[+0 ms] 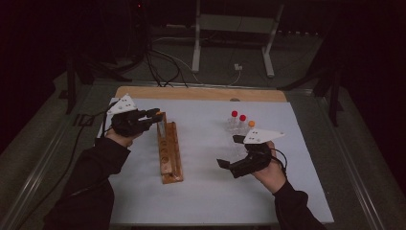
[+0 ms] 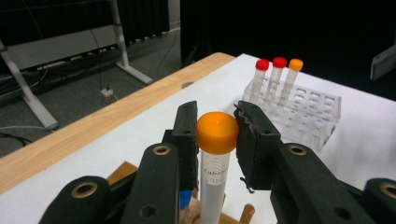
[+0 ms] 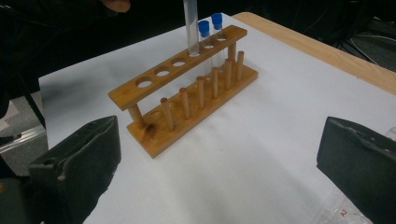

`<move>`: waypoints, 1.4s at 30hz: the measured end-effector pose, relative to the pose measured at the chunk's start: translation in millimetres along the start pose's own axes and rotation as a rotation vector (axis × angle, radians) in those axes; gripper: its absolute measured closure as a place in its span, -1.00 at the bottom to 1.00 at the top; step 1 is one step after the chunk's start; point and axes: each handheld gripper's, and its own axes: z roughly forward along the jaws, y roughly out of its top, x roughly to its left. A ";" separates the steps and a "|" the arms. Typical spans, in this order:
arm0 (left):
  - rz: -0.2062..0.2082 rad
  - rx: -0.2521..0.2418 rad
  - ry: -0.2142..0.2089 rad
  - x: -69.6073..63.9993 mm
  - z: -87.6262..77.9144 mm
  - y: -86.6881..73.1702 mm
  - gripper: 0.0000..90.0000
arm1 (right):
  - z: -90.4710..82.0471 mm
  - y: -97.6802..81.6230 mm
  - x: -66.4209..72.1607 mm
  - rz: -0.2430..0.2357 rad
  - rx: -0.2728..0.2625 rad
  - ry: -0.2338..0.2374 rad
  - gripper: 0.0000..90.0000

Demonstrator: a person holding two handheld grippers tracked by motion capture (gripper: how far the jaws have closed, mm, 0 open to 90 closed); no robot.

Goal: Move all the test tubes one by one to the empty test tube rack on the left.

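The left hand-held gripper (image 2: 217,133) is clenched on the orange cap of a clear tube (image 2: 215,154), 1 pad on each side of the cap. The tube hangs upright, its lower end entering a hole in the top rail of the wooden rack (image 3: 187,88), next to 2 blue-capped tubes (image 3: 210,32) at the rack's far end. In the high view this rack lies at 9 o'clock from the middle of the white bench (image 1: 210,191).

To do this step well, the tube likely needs to stay vertical and sink straight through the hole until it seats, before the pads let go.

The right hand-held gripper (image 1: 229,152) is released, jaws wide apart, holding nothing, hovering low at 4 o'clock beside a clear plastic rack (image 2: 313,109). That rack carries 2 red-capped tubes (image 2: 271,77) and 1 orange-capped tube (image 2: 290,79) at 1 o'clock.
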 end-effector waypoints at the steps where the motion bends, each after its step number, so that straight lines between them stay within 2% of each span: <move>1: -0.002 0.003 -0.001 0.1 1.0 -2.6 0.60 | 0.0 -0.1 0.0 0.001 0.001 0.001 -1.00; 11: -0.027 0.027 0.004 -0.8 10.1 -27.7 0.60 | 0.3 -1.7 -0.2 -0.003 0.005 0.004 -1.00; 17: -0.025 0.048 0.008 -1.9 14.8 -38.2 0.59 | 0.2 -2.5 -0.4 -0.001 0.005 0.007 -1.00; 22: -0.024 0.054 0.011 -2.6 17.7 -43.8 0.59 | -0.1 -2.6 -0.5 -0.003 0.005 0.010 -1.00; 27: 0.007 0.081 0.021 -6.0 22.2 -48.6 0.59 | -0.5 -2.4 -0.3 -0.003 0.004 0.011 -1.00; 33: 0.020 0.083 0.019 -6.9 22.5 -50.0 0.59 | -0.8 -2.1 0.5 -0.006 0.006 0.020 -1.00; 42: -0.004 0.084 0.013 -4.8 20.4 -50.7 0.58 | -4.3 1.1 0.1 -0.007 -0.006 0.020 -1.00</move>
